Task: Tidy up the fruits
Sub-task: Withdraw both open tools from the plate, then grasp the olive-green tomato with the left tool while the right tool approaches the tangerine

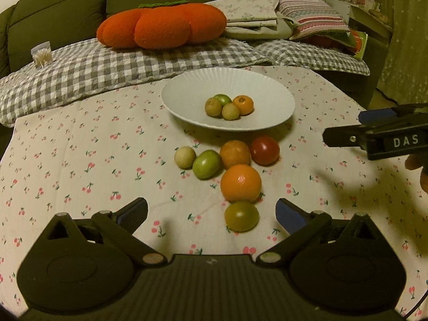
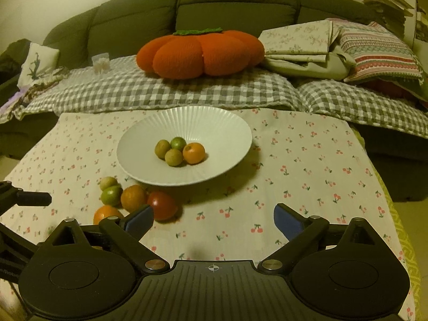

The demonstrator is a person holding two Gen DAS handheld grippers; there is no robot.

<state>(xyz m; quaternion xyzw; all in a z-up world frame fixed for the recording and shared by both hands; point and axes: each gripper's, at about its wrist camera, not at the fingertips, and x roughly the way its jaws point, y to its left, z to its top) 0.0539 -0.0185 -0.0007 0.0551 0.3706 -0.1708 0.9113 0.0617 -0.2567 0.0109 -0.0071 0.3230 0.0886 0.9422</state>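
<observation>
A white ribbed plate (image 1: 184, 93) (image 2: 214, 123) holds several small fruits, among them a small orange (image 1: 243, 104) (image 2: 194, 153). In front of it, several loose fruits lie on the cherry-print cloth (image 1: 80, 160): a red tomato (image 1: 264, 150) (image 2: 162, 205), a big orange (image 1: 240, 182), a green one (image 1: 206, 164) and an olive-green one (image 1: 241, 216). My left gripper (image 1: 211, 214) is open, and the olive-green fruit lies untouched between its fingertips. My right gripper (image 2: 214, 219) (image 1: 347, 125) is open over bare cloth, with the red tomato just beyond its left finger.
Behind the table, an orange pumpkin cushion (image 1: 160, 25) (image 2: 200, 53) rests on a checked blanket (image 2: 187, 91) on a green sofa. Folded linens (image 2: 307, 45) are stacked at the back right. A toothpick box (image 1: 42, 54) stands at the back left. The table's right edge (image 2: 385, 187) drops off.
</observation>
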